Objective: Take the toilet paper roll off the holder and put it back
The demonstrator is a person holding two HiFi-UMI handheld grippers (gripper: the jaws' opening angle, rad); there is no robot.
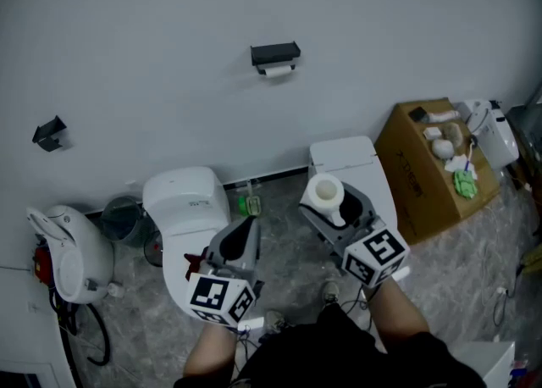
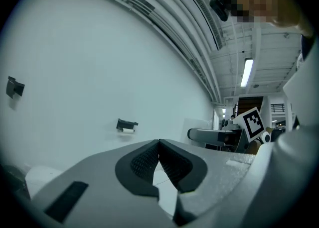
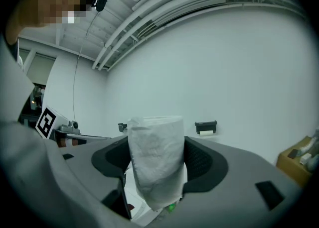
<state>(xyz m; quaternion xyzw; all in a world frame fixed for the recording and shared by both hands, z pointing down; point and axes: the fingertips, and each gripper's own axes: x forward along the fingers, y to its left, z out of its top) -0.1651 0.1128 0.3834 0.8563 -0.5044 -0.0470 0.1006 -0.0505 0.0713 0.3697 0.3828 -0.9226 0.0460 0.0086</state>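
Observation:
The black paper holder (image 1: 275, 55) is fixed high on the white wall, with a small white roll or strip showing under it. It also shows far off in the left gripper view (image 2: 126, 125) and the right gripper view (image 3: 206, 127). My right gripper (image 1: 327, 202) is shut on a white toilet paper roll (image 1: 324, 192), held upright between its pads (image 3: 155, 158), well below and in front of the holder. Beside it on the left, my left gripper (image 1: 248, 227) is shut with nothing in it, its pads (image 2: 147, 158) touching, pointing at the wall.
Two white toilets (image 1: 188, 200) (image 1: 342, 156) stand against the wall below the holder. A cardboard box (image 1: 423, 176) with small items on top is at the right. A second black bracket (image 1: 49, 134), a white appliance (image 1: 66, 252) and a grey bin (image 1: 124, 218) are at the left.

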